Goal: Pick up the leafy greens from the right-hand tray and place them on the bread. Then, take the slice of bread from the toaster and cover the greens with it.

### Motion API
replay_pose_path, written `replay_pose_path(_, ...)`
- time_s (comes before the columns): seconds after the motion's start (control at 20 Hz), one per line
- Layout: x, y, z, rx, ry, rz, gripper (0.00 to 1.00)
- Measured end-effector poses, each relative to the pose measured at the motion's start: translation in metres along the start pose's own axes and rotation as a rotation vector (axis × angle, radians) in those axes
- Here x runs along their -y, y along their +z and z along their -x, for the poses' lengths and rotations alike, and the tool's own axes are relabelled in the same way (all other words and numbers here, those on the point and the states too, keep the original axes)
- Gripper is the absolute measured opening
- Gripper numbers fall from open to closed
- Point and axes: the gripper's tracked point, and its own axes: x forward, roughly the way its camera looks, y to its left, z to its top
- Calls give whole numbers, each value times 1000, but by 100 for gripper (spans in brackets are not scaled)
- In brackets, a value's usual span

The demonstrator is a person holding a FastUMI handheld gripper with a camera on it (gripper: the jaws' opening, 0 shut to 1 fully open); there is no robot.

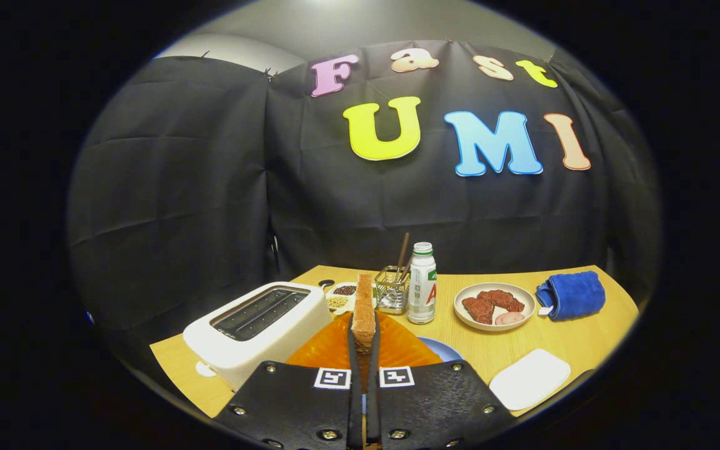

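Observation:
A brown slice of bread (364, 306) stands on edge between my fingers, and my gripper (364, 340) is shut on its lower part, holding it above the table. The white toaster (259, 328) sits just left of the fingers with its two slots empty. Directly beyond the fingers lies an orange ribbed plate (335, 350), and a blue plate (441, 349) peeks out at its right. The fingers and the held slice hide what lies on those plates. A white tray (529, 378) rests on the table to the right of the fingers with nothing on it.
Behind the slice stand a wire holder with sticks (392, 289), a white bottle with a green cap (422, 284) and small dishes of beans (341, 295). A plate with meat pieces (493, 305) and a rolled blue cloth (572, 295) lie at the right of the wooden table (585, 340).

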Motion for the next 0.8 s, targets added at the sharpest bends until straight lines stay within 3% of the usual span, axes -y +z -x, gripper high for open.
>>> replay_pose_path(0.8, -10, -55, -33, -110, 45, -38, 2)
